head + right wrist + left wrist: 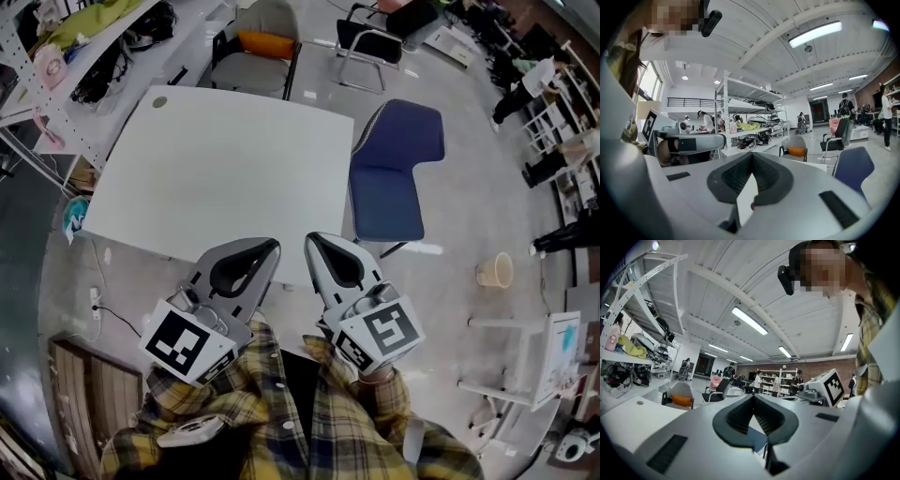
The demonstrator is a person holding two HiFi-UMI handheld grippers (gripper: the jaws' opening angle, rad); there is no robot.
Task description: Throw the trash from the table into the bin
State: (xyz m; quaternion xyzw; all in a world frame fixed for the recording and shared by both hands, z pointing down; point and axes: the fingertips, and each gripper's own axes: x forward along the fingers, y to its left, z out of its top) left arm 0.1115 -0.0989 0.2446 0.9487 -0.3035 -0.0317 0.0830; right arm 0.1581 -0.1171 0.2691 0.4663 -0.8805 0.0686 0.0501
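Observation:
The white table [225, 178] lies in front of me in the head view, and I see no trash on it, only a small round disc [159, 101] near its far left corner. A small tan round container [494, 271] stands on the floor to the right. My left gripper [270, 246] and right gripper [314, 240] are held side by side close to my body, over the table's near edge. Both are shut with nothing between the jaws. The left gripper [753, 399] and the right gripper [752, 157] show closed tips in their own views.
A blue chair [394, 169] stands at the table's right side. A grey chair with an orange cushion [262, 47] is behind the table. Shelving [56, 66] runs along the left, and a white stand [525, 366] is at the right. People stand far off at the right.

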